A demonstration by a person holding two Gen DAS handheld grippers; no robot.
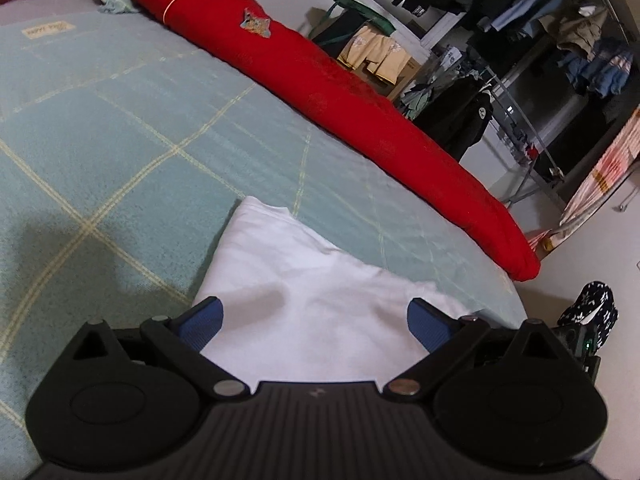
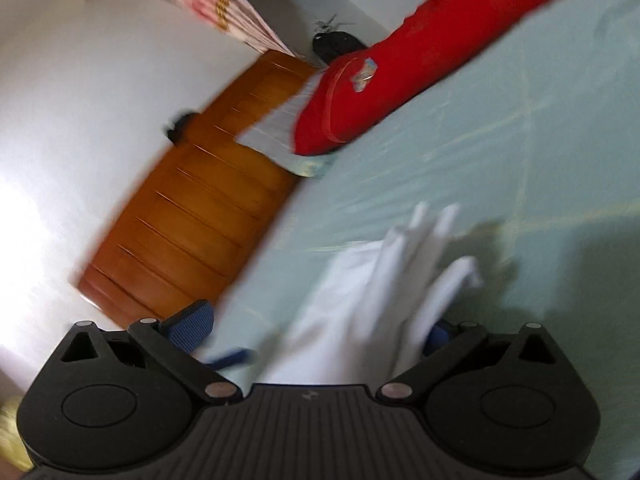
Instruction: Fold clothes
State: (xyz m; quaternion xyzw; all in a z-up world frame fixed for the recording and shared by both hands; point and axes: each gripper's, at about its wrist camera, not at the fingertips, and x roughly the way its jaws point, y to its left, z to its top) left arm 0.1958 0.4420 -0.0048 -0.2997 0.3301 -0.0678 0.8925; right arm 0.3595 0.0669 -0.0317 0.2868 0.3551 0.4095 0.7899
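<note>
A white garment lies folded on the pale green checked bedspread, near the bed's edge. My left gripper hovers just over its near end, open, blue pads wide apart with cloth showing between them. In the blurred right wrist view the same white garment shows bunched, with loose ends fanning away. My right gripper is open over it, and the cloth covers part of the right pad.
A long red bolster lies along the bed's far side. Beyond it stand clothes racks and a cardboard box. A wooden headboard and white wall border the bed in the right wrist view. Another hand-held device sits at the right edge.
</note>
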